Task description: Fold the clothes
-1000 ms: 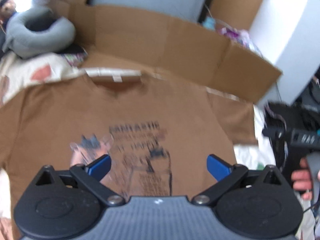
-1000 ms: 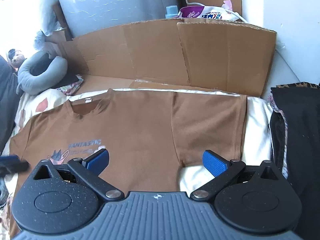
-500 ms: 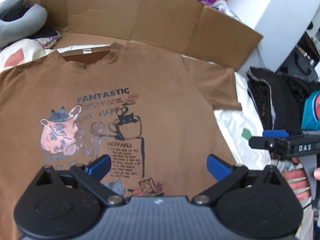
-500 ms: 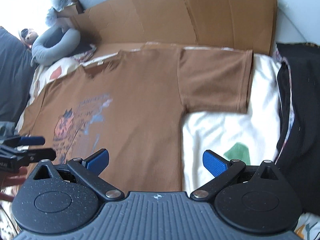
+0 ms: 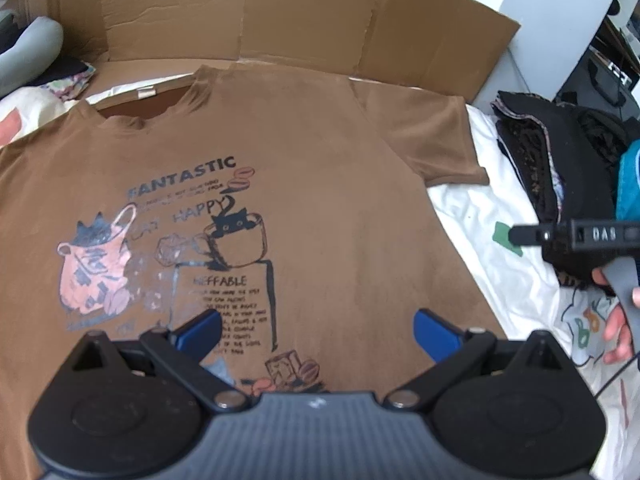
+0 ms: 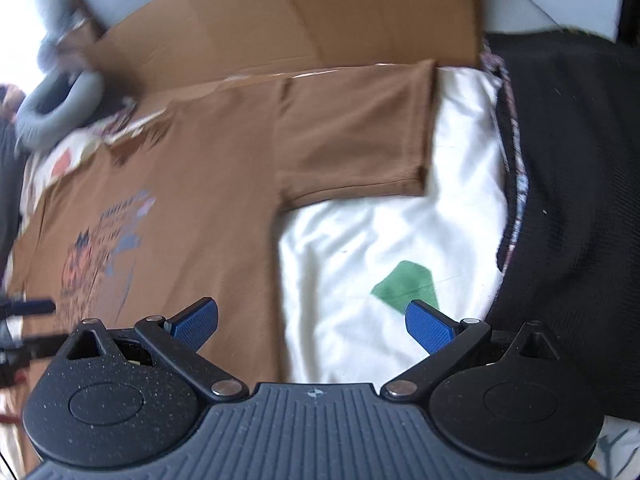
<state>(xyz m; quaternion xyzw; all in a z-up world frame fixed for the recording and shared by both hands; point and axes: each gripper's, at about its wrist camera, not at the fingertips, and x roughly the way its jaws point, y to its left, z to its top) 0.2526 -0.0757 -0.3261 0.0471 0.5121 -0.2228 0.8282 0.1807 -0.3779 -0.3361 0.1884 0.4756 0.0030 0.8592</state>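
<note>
- A cardboard sheet [image 5: 304, 12] stands bent along the far edge of the bed, just behind the shirt's collar.
- A grey pillow [image 6: 56, 112] lies at the far left; a pile of black clothes [image 6: 580, 200] lies to the right of the white sheet [image 6: 360, 264], close to the shirt's sleeve.
- Nothing lies on top of the shirt.
- The left gripper [image 5: 316, 332] is spread wide and holds nothing; it hangs over the lower part of the print, and whether it touches the cloth cannot be told.
- The right gripper [image 6: 312, 324] is also wide apart and empty, above the shirt's side edge and the bare sheet.
- A hand [image 5: 616, 320] grips the right gripper's handle.
- The brown shirt [image 5: 320, 184] lies flat, front up, both sleeves spread, collar toward the cardboard, with a cat print and the word "FANTASTIC".
</note>
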